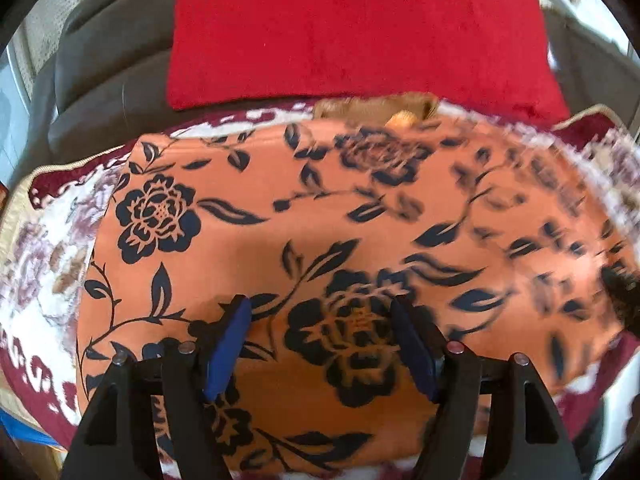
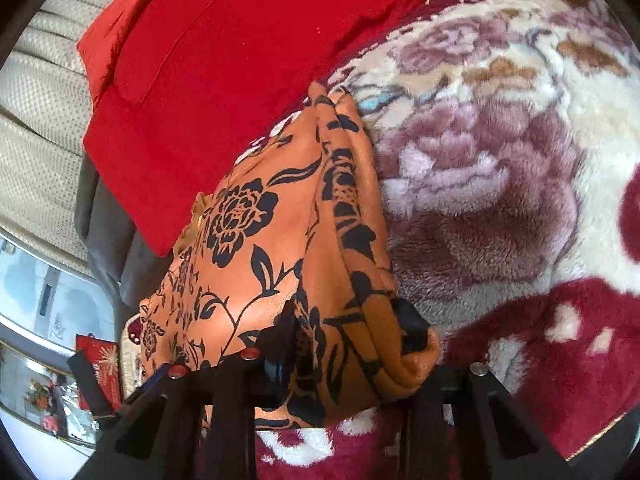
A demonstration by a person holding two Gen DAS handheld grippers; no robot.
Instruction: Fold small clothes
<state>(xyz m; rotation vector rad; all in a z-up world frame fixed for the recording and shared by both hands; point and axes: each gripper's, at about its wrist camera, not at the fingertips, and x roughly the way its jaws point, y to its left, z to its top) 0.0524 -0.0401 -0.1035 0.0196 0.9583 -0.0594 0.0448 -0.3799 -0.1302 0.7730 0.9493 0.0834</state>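
The orange cloth garment printed with black flowers [image 1: 320,220] lies spread on a plush cream-and-maroon floral blanket [image 2: 500,160], in front of a red velvet cushion [image 1: 352,28]. The left gripper [image 1: 320,340] hovers over it, jaws apart and empty. The right gripper [image 2: 344,332] is clamped on a bunched edge of the garment.
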